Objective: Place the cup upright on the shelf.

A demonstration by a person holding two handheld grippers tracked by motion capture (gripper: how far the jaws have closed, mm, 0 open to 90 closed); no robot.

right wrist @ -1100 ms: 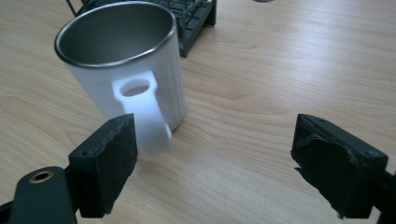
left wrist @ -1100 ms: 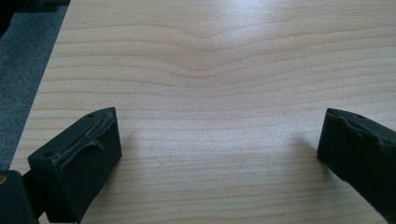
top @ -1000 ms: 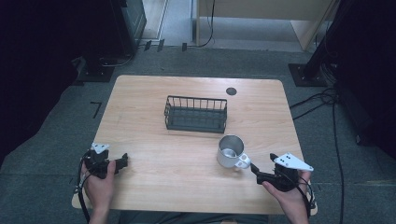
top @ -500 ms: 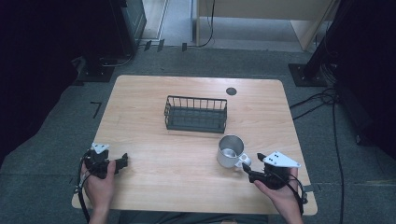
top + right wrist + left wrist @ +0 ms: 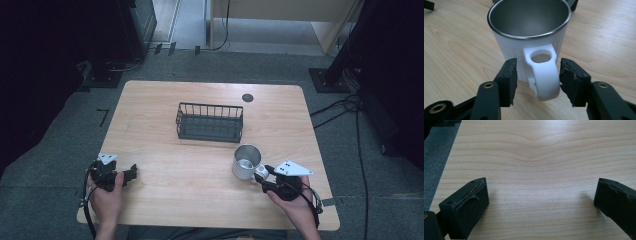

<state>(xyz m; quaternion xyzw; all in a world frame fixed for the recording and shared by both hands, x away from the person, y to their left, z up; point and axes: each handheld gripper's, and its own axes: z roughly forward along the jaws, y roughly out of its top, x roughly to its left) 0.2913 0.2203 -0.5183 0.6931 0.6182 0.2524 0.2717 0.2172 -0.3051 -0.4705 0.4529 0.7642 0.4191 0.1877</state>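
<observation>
- The right gripper (image 5: 536, 75) stood at the white mug (image 5: 529, 37), its jaws just closing to either side of the handle (image 5: 544, 75); the right pad touched it, the left stood just clear.
- The mug sat upright on the tabletop (image 5: 165, 125), directly ahead of those jaws.
- The left gripper (image 5: 541, 202) rested wide open over bare wood, holding nothing.
- A wire basket (image 5: 210, 121) stood beyond the mug.

Left tool (image 5: 131, 173): hand-held low at the near-left, jaws spread wide apart. Right tool (image 5: 264, 173): hand-held at the near-right, jaws just been closing, not yet pressing.
</observation>
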